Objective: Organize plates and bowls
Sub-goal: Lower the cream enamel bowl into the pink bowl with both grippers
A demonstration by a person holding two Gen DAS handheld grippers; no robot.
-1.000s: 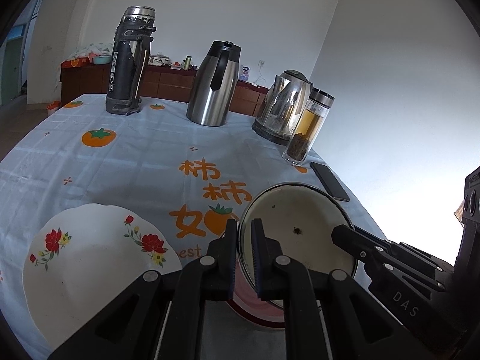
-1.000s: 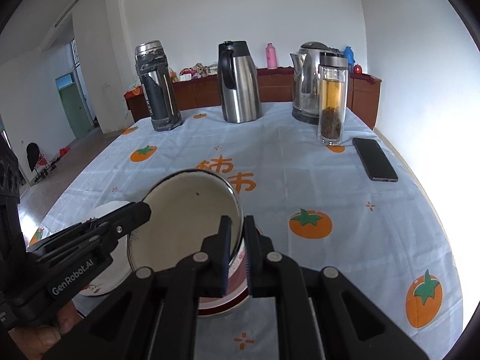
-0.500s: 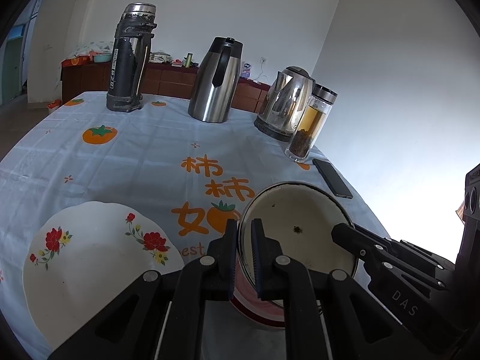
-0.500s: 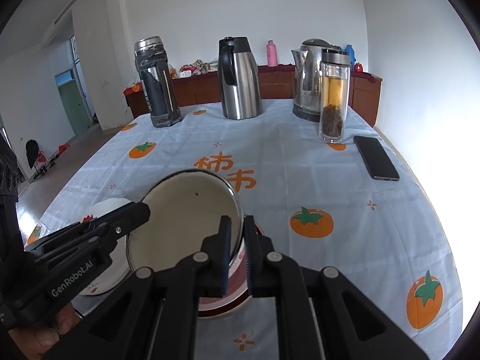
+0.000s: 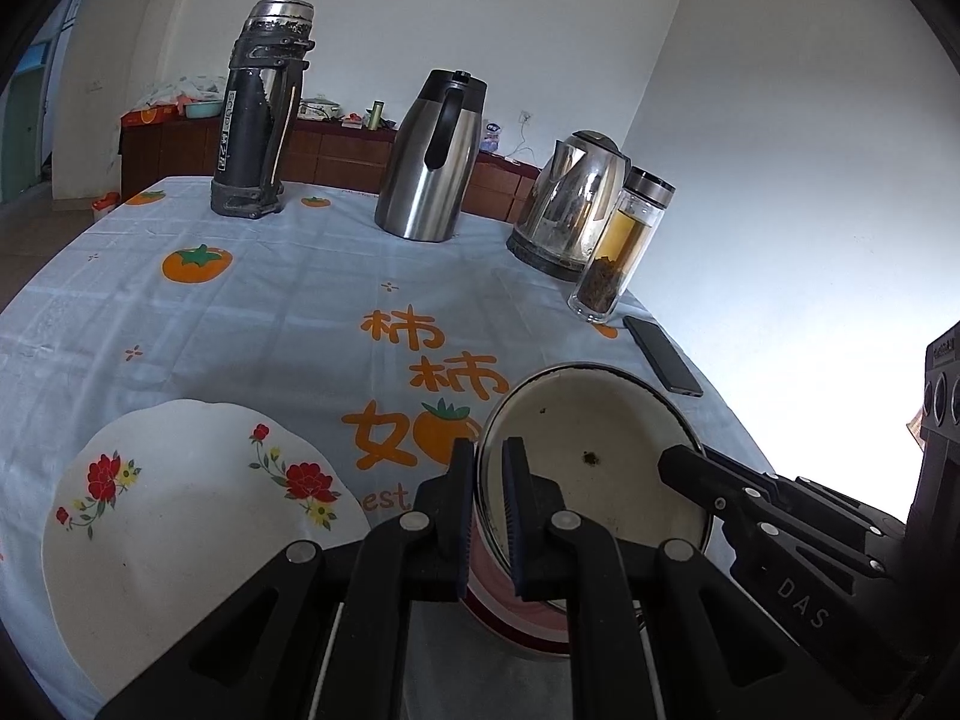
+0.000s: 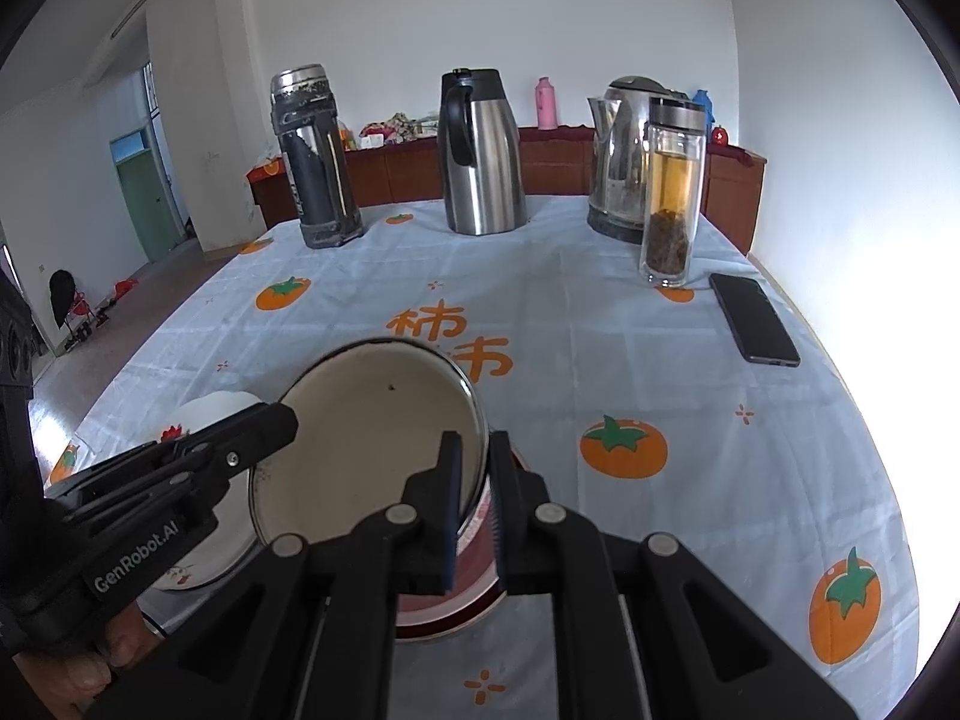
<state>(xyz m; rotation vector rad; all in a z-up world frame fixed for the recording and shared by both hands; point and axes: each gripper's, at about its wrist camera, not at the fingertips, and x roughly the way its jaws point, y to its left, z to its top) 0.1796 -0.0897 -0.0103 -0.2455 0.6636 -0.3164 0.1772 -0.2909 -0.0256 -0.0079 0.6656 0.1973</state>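
- Left wrist view: left gripper (image 5: 489, 468) and right gripper (image 6: 474, 468) each pinch opposite rims of the enamel bowl (image 5: 591, 468), beside the floral plate (image 5: 180, 516).
- Uneven lifting could tilt the bowl out of a thin rim pinch onto the tabletop (image 5: 270, 312).

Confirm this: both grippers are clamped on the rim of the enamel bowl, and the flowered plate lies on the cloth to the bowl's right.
One detail is wrong. The flowered plate lies to the left of the enamel bowl, as the left wrist view shows. The rest holds: the left gripper and right gripper both clamp its rim.
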